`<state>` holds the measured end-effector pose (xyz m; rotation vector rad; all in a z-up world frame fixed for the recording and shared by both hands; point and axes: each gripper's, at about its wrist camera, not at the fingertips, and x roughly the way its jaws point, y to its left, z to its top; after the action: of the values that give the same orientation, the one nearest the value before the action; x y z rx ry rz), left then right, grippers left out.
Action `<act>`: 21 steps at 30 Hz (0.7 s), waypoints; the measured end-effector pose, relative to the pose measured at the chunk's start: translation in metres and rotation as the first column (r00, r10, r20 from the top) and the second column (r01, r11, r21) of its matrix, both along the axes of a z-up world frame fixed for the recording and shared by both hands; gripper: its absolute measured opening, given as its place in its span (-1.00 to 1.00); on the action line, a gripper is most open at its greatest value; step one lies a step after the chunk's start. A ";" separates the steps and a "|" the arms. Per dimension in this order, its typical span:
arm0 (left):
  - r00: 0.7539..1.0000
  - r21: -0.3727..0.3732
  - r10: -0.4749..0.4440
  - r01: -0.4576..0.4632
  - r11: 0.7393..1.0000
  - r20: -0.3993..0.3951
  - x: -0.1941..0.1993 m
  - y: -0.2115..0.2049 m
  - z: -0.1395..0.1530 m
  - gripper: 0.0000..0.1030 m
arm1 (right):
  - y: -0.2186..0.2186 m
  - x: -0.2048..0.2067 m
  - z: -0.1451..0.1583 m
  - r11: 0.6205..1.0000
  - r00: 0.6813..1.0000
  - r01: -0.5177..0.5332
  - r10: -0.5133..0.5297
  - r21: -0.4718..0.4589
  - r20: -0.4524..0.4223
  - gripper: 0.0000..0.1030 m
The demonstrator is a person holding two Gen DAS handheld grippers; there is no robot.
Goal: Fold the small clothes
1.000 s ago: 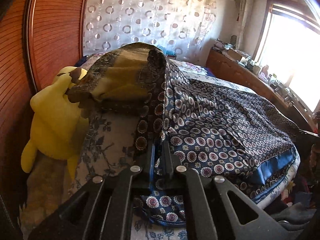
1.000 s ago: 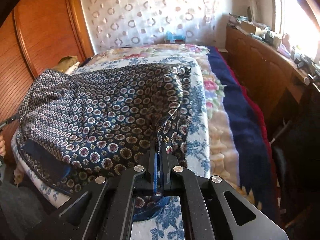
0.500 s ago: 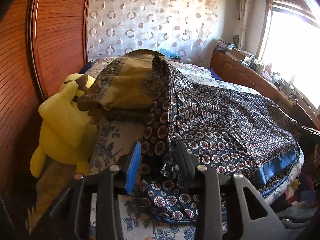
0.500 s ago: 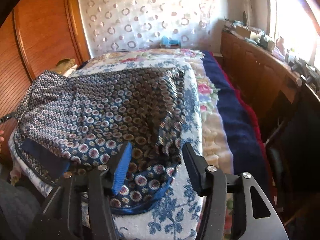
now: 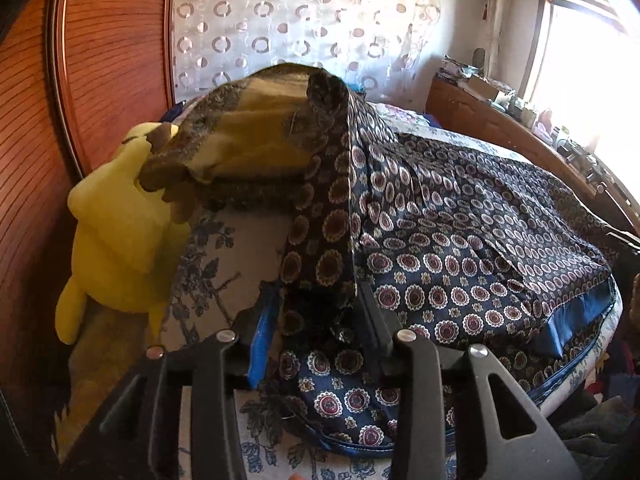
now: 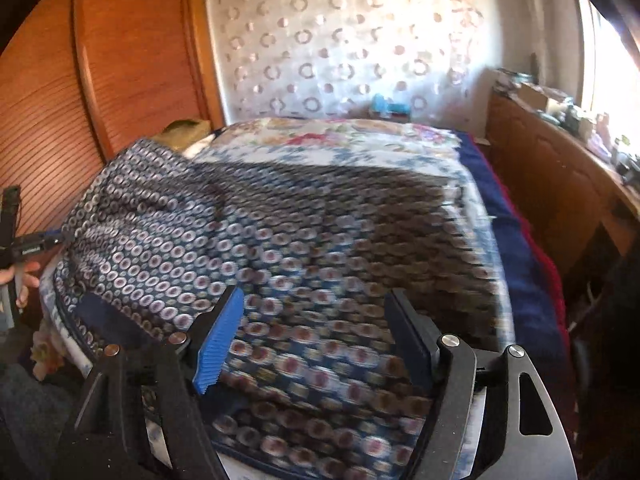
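A navy garment (image 5: 460, 232) printed with round medallions and edged in blue satin lies spread on the bed. One of its folds drapes up over an olive pile. My left gripper (image 5: 317, 292) is at the garment's near left corner, jaws partly apart, with a hanging fold loose between the pads. The right wrist view is blurred. There the garment (image 6: 280, 220) lies flat under my right gripper (image 6: 316, 296), whose jaws are opening wide with nothing pinched. My left gripper (image 6: 52, 235) shows at that view's left edge, with a hand (image 6: 24, 276) beside it.
A yellow plush toy (image 5: 116, 232) leans beside the olive-brown folded cloth pile (image 5: 248, 148) near the wooden wardrobe (image 5: 100, 60). A floral bedspread (image 6: 340, 140) covers the bed, with a navy blanket (image 6: 516, 240) along its right side. A cluttered wooden counter (image 5: 500, 128) runs under the window.
Both grippers were shut on the garment's near corners and have let go. The right jaws spread wide and that gripper shifted left over the cloth. The left stayed put.
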<state>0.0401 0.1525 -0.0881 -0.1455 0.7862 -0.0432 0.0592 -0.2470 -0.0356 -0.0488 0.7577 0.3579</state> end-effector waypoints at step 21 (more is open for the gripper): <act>0.999 -0.002 0.001 -0.001 1.000 -0.039 0.004 -0.001 -0.015 -0.28 | 0.078 0.018 -0.048 0.992 0.987 -0.116 0.109 -0.057 -0.115 0.45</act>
<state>0.0439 0.1511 -0.1027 -0.1488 0.8253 -0.0400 0.0771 -0.1691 -0.0840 -0.1328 0.8788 0.4468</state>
